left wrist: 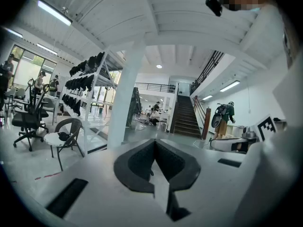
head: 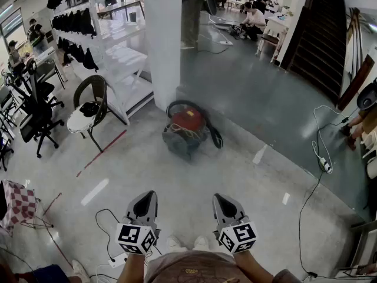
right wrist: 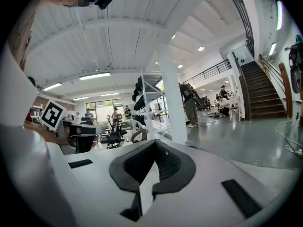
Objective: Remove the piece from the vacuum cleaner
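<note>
A red and grey canister vacuum cleaner (head: 187, 131) sits on the glossy floor at the foot of a white pillar (head: 164, 40), with its black hose curled round it. It is some way ahead of both grippers. My left gripper (head: 149, 194) and right gripper (head: 218, 197) are held low and side by side, near the person's body. Both are shut with nothing between the jaws. In the left gripper view the left gripper (left wrist: 155, 141) points level into the room, and the right gripper (right wrist: 155, 142) does the same in the right gripper view. Neither gripper view shows the vacuum cleaner.
A wicker chair (head: 88, 108) and a white shelf rack (head: 121, 61) stand left of the pillar, with office chairs (head: 35, 114) further left. Cables (head: 318, 152) trail over the floor at the right. A power strip (head: 118, 259) lies by the person's feet. People sit at the back.
</note>
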